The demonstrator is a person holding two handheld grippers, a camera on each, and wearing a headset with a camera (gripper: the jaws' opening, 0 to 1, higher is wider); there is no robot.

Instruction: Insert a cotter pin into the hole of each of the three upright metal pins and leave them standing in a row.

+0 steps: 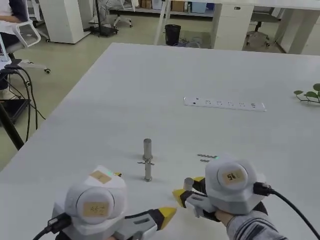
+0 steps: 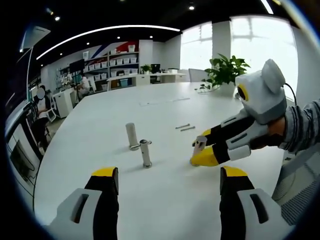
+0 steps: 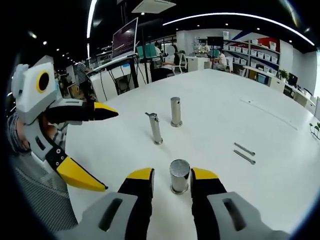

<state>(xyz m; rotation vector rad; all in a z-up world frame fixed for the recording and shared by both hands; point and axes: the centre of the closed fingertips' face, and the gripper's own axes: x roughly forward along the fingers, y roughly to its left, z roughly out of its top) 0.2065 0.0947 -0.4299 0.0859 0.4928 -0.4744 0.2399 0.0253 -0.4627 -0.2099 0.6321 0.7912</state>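
Observation:
Two metal pins stand upright mid-table. The far pin (image 1: 147, 148) (image 2: 131, 135) (image 3: 175, 111) is bare. The near pin (image 1: 148, 171) (image 2: 145, 153) (image 3: 156, 128) has a cotter pin through its top. A third pin (image 1: 188, 183) (image 2: 198, 145) (image 3: 179, 176) stands on the table between the yellow-tipped jaws of my right gripper (image 1: 189, 186) (image 2: 202, 148) (image 3: 172, 176), which is shut on it. My left gripper (image 1: 142, 195) (image 2: 162, 175) (image 3: 100, 150) is open and holds nothing, a little short of the near pin. Two loose cotter pins (image 1: 206, 158) (image 2: 183, 127) (image 3: 245, 152) lie to the right.
A white power strip (image 1: 224, 104) lies farther back on the white table (image 1: 150, 90). A small plant (image 1: 310, 94) sits at the right edge. Office chairs and cabinets stand beyond the table's far edge.

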